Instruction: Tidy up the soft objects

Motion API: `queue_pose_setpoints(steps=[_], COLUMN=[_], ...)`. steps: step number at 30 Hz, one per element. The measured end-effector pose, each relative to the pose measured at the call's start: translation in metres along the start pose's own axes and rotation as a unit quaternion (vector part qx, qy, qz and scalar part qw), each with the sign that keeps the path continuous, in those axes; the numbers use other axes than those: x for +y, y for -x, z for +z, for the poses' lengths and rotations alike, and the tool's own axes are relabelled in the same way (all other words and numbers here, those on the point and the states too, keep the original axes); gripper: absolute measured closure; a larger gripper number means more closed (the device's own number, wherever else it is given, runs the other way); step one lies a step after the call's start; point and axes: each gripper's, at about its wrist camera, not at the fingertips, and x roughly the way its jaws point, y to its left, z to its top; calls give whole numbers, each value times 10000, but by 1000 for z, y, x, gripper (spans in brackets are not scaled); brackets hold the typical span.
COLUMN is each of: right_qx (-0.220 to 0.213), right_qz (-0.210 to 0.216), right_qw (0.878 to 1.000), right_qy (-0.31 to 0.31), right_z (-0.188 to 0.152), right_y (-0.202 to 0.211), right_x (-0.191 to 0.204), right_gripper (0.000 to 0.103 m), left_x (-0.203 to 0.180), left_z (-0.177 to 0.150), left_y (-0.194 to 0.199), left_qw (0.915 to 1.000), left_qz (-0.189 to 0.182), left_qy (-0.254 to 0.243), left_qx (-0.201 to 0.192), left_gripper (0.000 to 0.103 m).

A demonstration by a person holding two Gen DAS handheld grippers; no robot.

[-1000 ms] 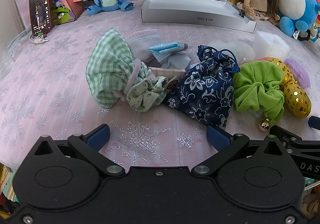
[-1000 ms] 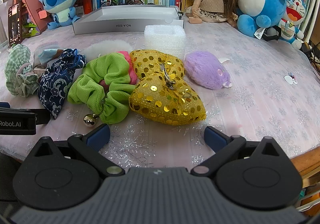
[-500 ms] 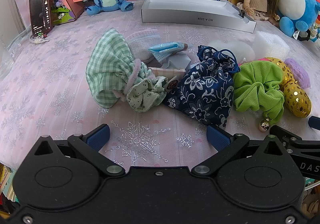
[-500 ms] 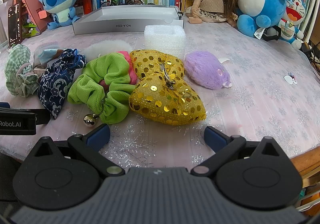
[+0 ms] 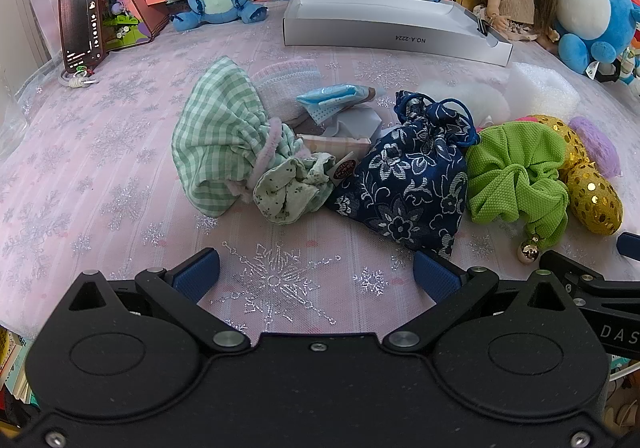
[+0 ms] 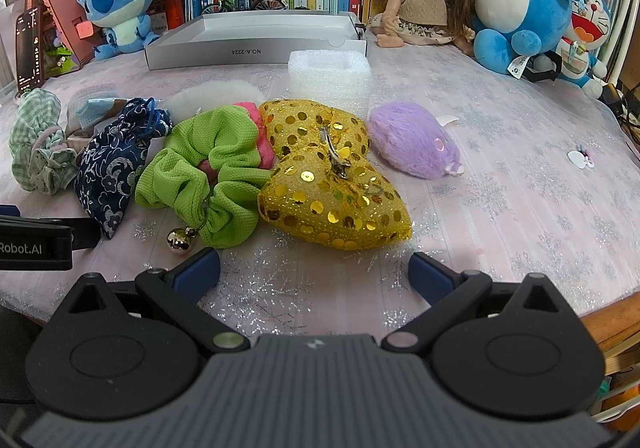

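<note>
Both grippers, left gripper [image 5: 316,272] and right gripper [image 6: 314,270], gape wide before crinkly, perhaps padded, sequinned bow [image 6: 332,183].

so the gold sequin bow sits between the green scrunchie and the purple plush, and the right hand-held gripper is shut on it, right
Not quite. The right hand-held gripper is open and holds nothing, short of the gold sequin bow. The bow does sit between the green scrunchie and the purple plush, as the right wrist view shows.

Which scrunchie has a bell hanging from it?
The bright green scrunchie, beside the gold sequin bow; its bell lies on the cloth. The pale floral scrunchie has none.
</note>
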Motion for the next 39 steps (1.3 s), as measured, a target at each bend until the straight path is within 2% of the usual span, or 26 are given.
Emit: queue_pose_setpoints(steps=[17, 23, 30, 36, 39], right_qx=[-19, -229, -553, -669, -900], right_qz=[11, 162, 142, 95, 196], right_qw=[10000, 9995, 9983, 9977, 9954], right_qy=[8, 129, 102, -32, -249], right_z=[-1, -7, -14, -17, -19], right_y=[0, 2, 5, 6, 13], right_x=[0, -5, -5, -5, -8], right_gripper=[0, 0, 0, 0, 0], left_x=[0, 7, 17, 19, 23], left_z=[0, -4, -11, -12, -9], left_y=[0, 2, 5, 5, 7], left_qw=[10000, 9998, 9989, 9987, 9985], left_qz=[0, -121, -231, -240, -386], left_qy=[-2, -156, -289, -246, -195], left_qx=[0, -60, -287, -373, -349], left_gripper=[0, 0, 0, 0, 2])
